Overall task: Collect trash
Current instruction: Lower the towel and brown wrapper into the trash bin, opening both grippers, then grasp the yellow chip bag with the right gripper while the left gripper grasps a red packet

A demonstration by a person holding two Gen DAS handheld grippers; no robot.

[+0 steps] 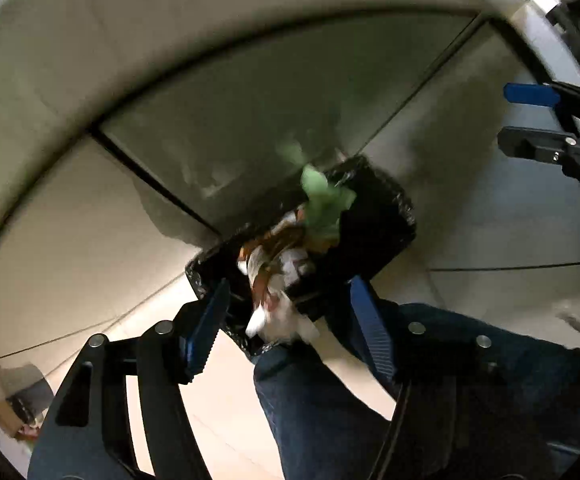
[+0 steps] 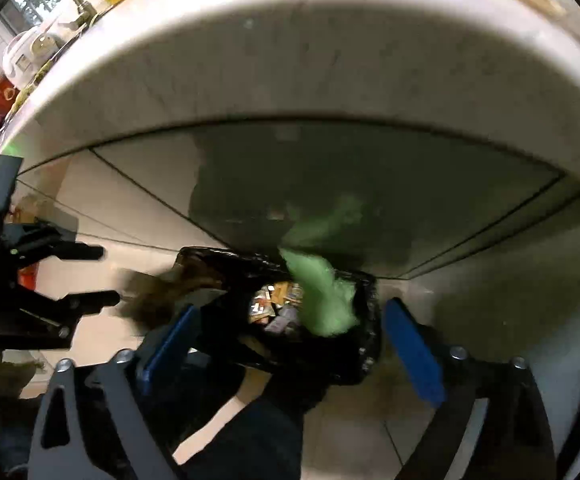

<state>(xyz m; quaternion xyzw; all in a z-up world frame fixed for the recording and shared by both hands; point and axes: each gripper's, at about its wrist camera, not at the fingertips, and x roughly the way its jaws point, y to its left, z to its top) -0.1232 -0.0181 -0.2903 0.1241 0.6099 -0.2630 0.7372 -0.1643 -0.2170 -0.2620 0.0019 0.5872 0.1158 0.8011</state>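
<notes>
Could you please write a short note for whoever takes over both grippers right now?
Left gripper: open, nothing held, pointing down over the bin.
Right gripper: open wide, nothing held, also over the bin.
Bin: black-lined, on the tiled floor beside the white counter, by the person's leg.
Done: a green wrapper is at the bin's mouth, blurred, apparently dropping in; brown and white scraps lie at the near rim.
Left: check both landed inside, then look for more trash.
</notes>
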